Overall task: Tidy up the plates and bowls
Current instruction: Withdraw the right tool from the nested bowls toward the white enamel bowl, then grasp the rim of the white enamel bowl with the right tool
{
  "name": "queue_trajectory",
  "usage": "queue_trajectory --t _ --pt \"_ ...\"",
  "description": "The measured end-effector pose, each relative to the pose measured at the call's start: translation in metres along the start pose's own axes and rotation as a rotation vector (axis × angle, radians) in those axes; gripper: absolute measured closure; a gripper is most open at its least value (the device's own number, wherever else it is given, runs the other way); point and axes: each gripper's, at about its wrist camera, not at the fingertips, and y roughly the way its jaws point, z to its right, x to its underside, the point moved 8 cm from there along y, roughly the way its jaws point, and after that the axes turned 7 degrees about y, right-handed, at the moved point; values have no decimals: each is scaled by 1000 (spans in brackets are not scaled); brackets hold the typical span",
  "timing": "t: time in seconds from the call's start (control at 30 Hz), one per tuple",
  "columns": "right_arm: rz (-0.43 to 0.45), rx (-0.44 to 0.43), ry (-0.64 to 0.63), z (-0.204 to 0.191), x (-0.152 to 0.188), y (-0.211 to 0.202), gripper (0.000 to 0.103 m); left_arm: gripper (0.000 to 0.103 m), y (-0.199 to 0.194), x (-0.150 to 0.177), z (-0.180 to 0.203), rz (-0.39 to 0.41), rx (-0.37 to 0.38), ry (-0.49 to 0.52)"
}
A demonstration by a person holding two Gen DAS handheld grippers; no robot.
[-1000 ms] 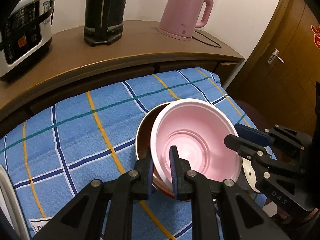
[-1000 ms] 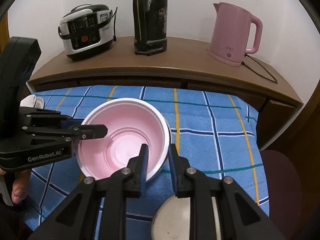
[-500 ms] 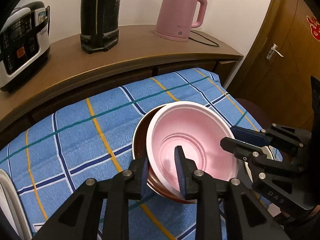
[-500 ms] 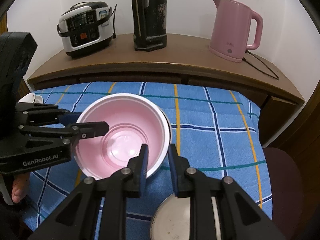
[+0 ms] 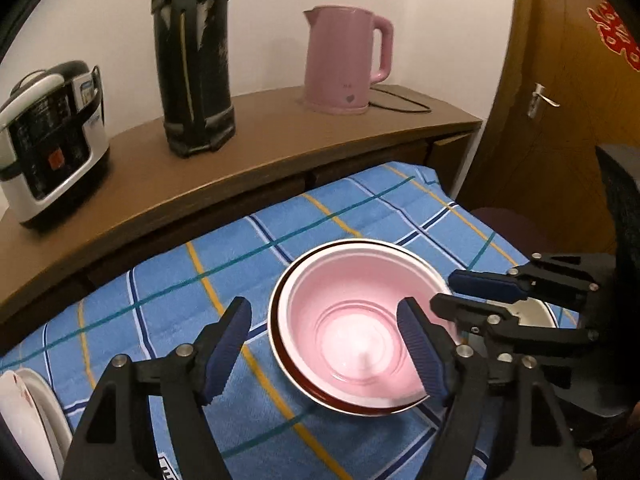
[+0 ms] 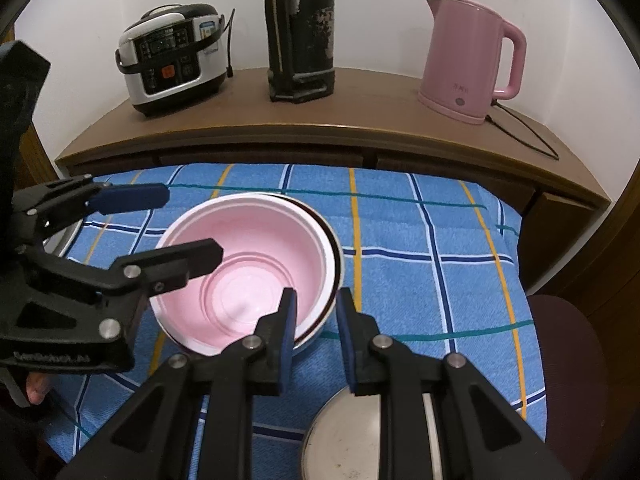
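Note:
A pink bowl (image 5: 352,320) (image 6: 248,264) sits nested inside a brown-rimmed bowl (image 5: 316,394) (image 6: 338,268) on the blue checked cloth (image 5: 168,308). My left gripper (image 5: 324,346) is open wide, one finger left of the bowls and one over the pink bowl's right side; it also shows in the right wrist view (image 6: 180,228). My right gripper (image 6: 316,316) is slightly open, its fingers straddling the near rims of the bowls without clamping them. It appears at the right in the left wrist view (image 5: 448,292). A metal plate (image 6: 360,436) lies under the right gripper.
A wooden counter (image 6: 360,120) behind the cloth carries a rice cooker (image 6: 172,60), a black flask (image 6: 300,32) and a pink kettle (image 6: 468,60). White dishes (image 5: 28,420) lie at the cloth's left edge. A dark stool (image 6: 568,352) and a door (image 5: 568,100) are at the right.
My left gripper has let go of the pink bowl's rim and opened wide. The pink bowl has settled level inside the brown-rimmed bowl. My right gripper has opened slightly.

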Motion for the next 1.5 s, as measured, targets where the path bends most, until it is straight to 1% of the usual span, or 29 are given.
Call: queue_trajectory --t 0.03,0.1,0.17,0.3,0.47,0.57,0.73,0.87,0.93,1.07,1.1,1.17,1.2,1.27,1.33,1.37,1.4,1.5 --pt "4 0 4 0 0 -1 82 26 0 0 0 2 4 -1" --pt "15 -5 13 1 -2 -4 78 26 2 0 -1 -3 -10 6" --pt "36 0 17 2 -3 -9 65 26 5 0 -5 -7 -27 6" --pt "54 -3 20 3 -3 -15 60 26 6 -1 -8 -1 -30 -10" --pt "85 -12 30 6 -4 -24 49 26 6 -1 -9 2 -39 -13" --pt "96 -9 30 8 -3 -29 45 26 6 -1 -9 1 -42 -12" --pt "120 -4 38 15 1 -39 45 26 4 -2 -9 12 -51 -14" --pt "166 11 76 33 9 -60 45 26 -12 -10 -5 77 -55 -29" --pt "175 25 101 46 16 -69 45 26 -25 -13 4 123 -37 -22" --pt "170 65 161 78 36 -82 46 26 -40 -12 26 162 6 2" --pt "161 75 176 86 43 -83 47 26 -44 -12 34 171 12 18" --pt "142 87 198 97 54 -82 54 26 -48 -8 48 185 36 46" --pt "133 90 203 101 59 -81 56 26 -50 -6 56 185 51 57" --pt "103 93 219 109 70 -76 63 26 -49 -1 71 177 78 76" --pt "87 87 236 115 79 -73 67 26 -46 6 86 159 104 100" --pt "85 83 239 116 80 -73 69 30 -42 10 96 148 117 117" --pt "85 77 241 117 82 -72 70 36 -39 13 102 134 127 127" --pt "87 58 244 116 83 -71 71 48 -25 22 119 82 165 148"
